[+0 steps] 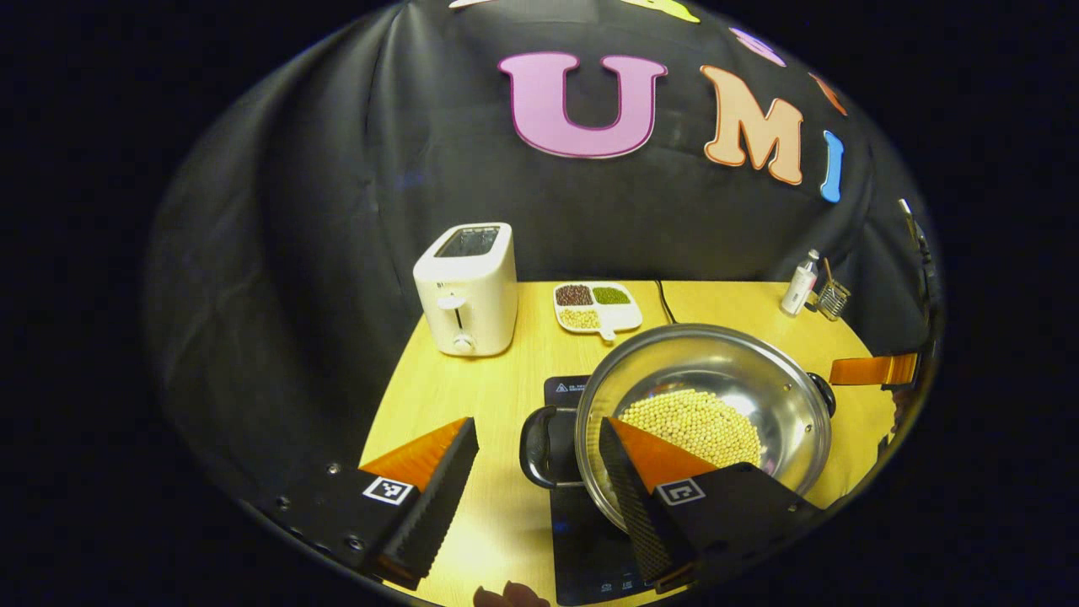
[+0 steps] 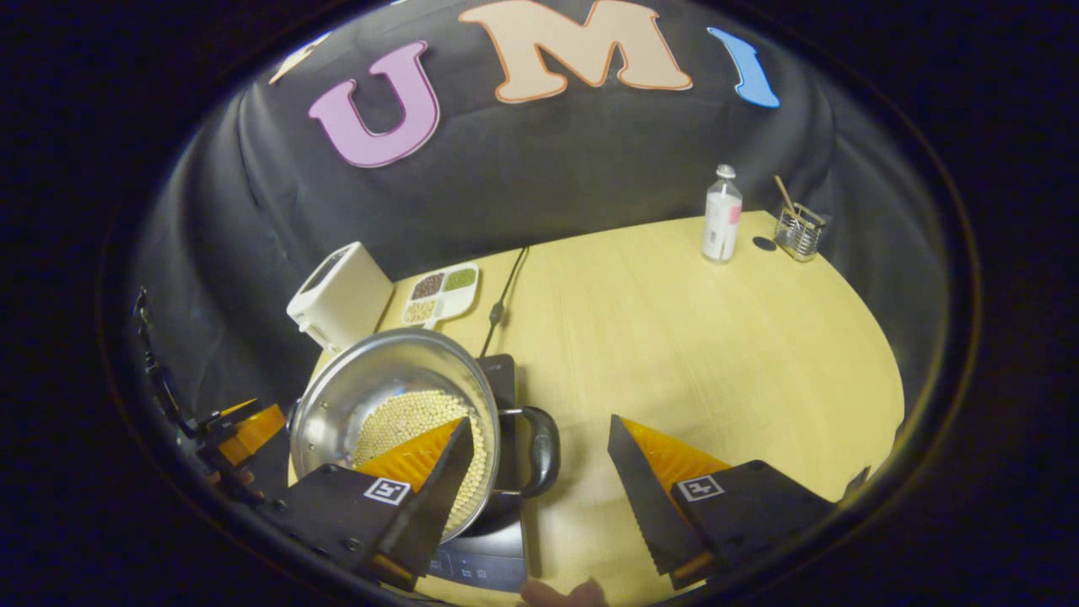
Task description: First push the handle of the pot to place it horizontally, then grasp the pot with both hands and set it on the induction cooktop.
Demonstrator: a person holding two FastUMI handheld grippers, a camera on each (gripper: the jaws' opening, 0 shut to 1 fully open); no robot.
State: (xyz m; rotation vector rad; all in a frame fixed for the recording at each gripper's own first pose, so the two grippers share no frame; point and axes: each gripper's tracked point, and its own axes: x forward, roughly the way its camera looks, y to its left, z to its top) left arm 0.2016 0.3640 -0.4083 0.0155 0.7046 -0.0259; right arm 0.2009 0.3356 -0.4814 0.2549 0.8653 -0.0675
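left gripper (image 1: 539,455) w/ fingers spread wide, nothing between them pressed: its left finger over bare wood, its right finger over the near rim of the shiny steel round pot (image 1: 759,371). the pot's black loop handle on this side (image 1: 539,447) sits in the gap between the fingers, not touched as far as i can tell. right gripper (image 2: 539,451) same story, wide open, holding nothing; its left finger overlaps the pot (image 2: 371,379) rim and the other black loop handle (image 2: 539,451) lies in the gap, its right finger over bare table. in the right gripper view the left gripper (image 2: 244,430) shows at the pot's far side, low left (partly cut by the view edge).

pot sits on the flat black induction cooktop (image 1: 565,392), w/ a layer of pale yellow beans (image 1: 700,421) in the bottom. cooktop control strip at the near edge (image 2: 480,565). all on a light wooden table (image 2: 716,337).

farther back: white two-slot toaster (image 1: 468,291) at left, white divided dish w/ dark red, green and pale grains (image 1: 597,308) just beside it, black power cord (image 2: 504,295) running from the cooktop toward the wall. far right corner: small white plastic bottle (image 2: 722,215), a wire mesh holder w/ a stick in it (image 2: 798,232), and a small dark round thing (image 2: 764,244) between them, too small to tell.
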